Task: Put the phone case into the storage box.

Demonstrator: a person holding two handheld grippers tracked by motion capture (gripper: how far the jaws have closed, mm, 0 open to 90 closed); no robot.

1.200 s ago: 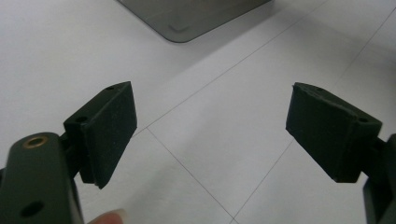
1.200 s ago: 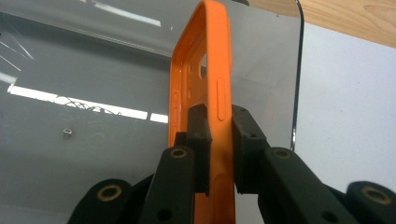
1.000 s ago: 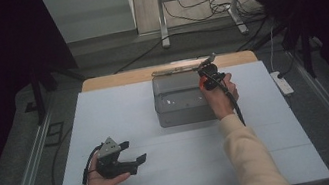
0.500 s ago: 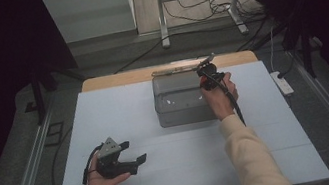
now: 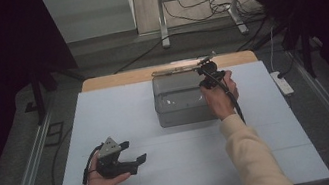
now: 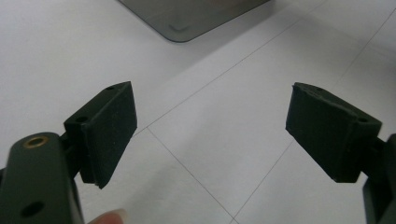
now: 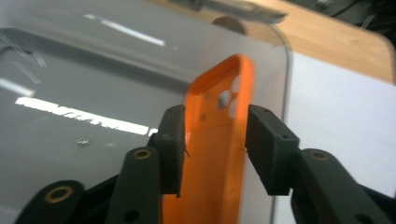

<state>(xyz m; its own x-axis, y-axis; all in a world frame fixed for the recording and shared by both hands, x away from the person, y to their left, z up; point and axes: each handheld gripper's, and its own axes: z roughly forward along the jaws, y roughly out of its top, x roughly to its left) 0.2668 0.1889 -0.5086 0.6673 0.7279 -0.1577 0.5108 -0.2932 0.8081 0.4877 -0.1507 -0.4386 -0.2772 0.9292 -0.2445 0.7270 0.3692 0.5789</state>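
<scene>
Orange phone case (image 7: 219, 135) stands between the jaws of the right gripper (image 7: 215, 144), over the grey translucent storage box (image 5: 181, 100) at the far middle of the white table (image 5: 106, 117). Jaws have just been opening. In the right gripper view the left pad sits at the case's edge, while the right pad shows a thin gap; judged released or nearly so, though contact on the left side cannot be ruled out. Long axis of the case runs straight away from the jaws, camera cut-outs at the far end, pointing toward the box's back wall. Case hangs above the box interior — a drop from here should land inside, if the pads clear both edges.

Left gripper (image 5: 119, 158) rests in the left hand at the near left of the table, jaws spread wide on nothing, well apart from the box — the right hand (image 5: 220, 97) is the nearer one.
</scene>
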